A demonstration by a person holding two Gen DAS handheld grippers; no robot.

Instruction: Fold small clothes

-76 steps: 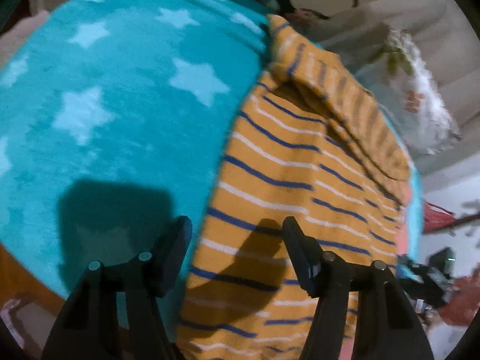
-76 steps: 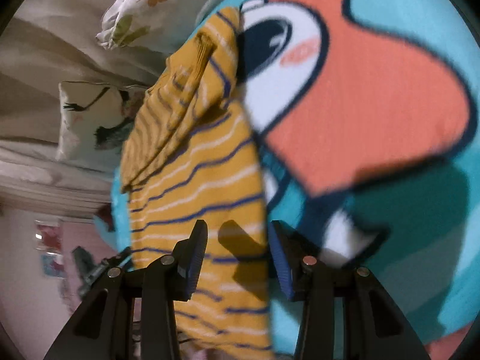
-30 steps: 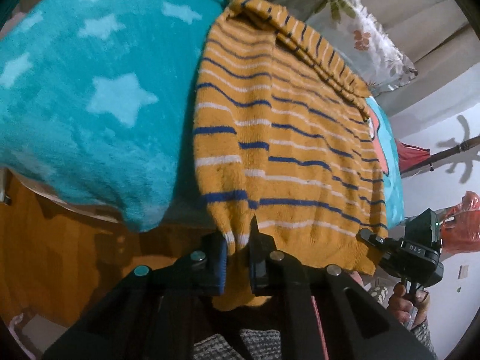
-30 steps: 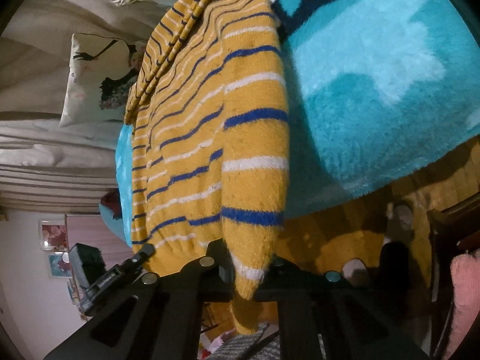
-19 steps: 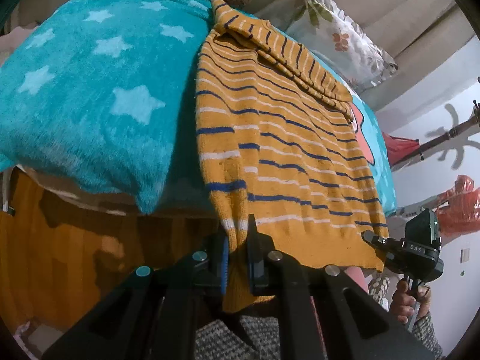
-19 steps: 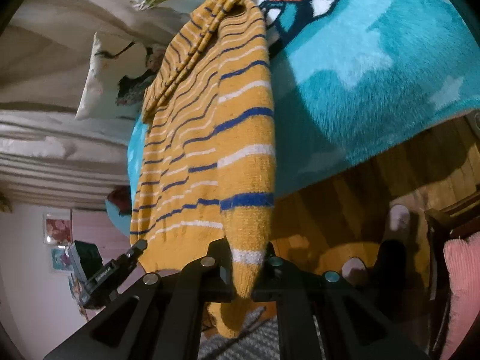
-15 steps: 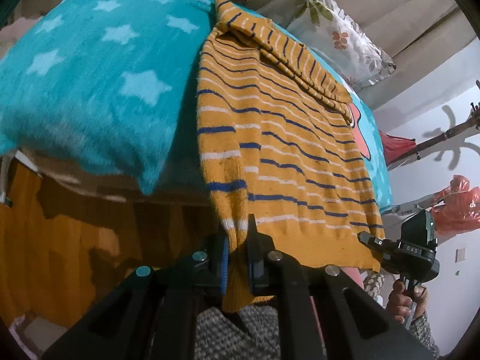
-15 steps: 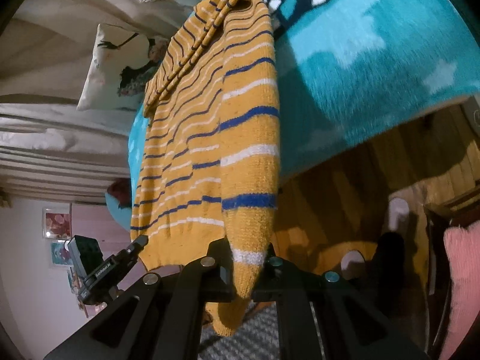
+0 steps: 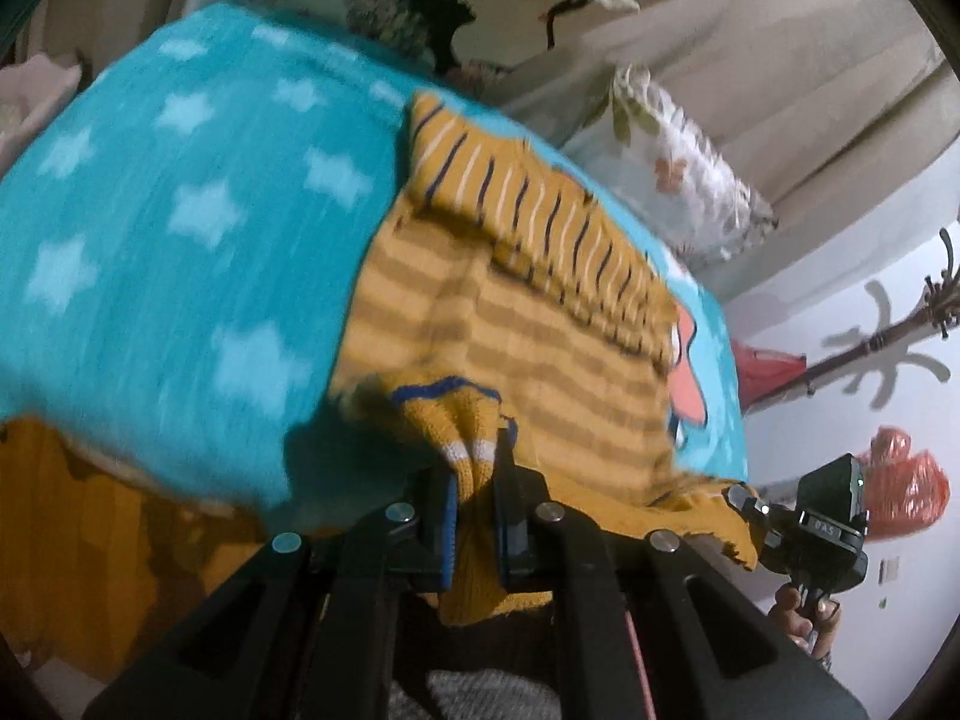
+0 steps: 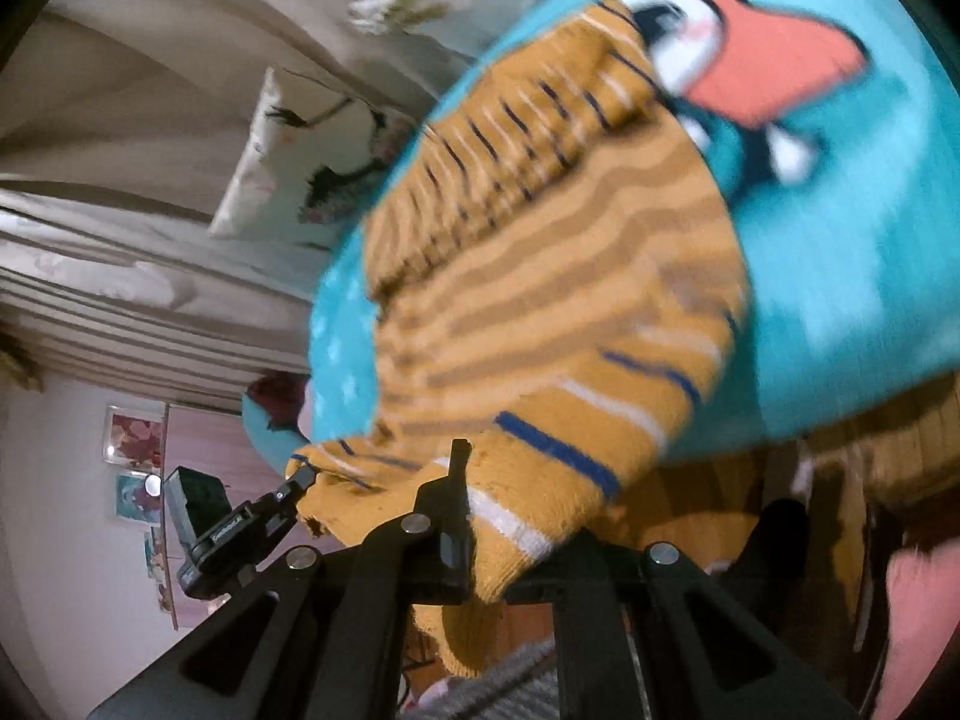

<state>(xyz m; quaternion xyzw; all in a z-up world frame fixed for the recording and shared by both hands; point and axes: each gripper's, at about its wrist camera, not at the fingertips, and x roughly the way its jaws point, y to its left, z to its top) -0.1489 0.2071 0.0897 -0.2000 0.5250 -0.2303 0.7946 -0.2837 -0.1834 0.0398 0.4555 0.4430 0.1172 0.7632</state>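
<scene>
Home bedroom: bed w/ star blanket (image 9: 180,252), pillows (image 9: 678,180), curtains (image 10: 120,300).

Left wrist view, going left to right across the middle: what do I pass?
Teal star blanket → mustard striped sweater → orange cartoon patch on the blanket → wooden coat rack against the wall.

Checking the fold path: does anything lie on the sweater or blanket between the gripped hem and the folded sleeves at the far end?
Nothing visible does. The sweater is bare up to the folded sleeves; both grippers already hold its hem.
</scene>
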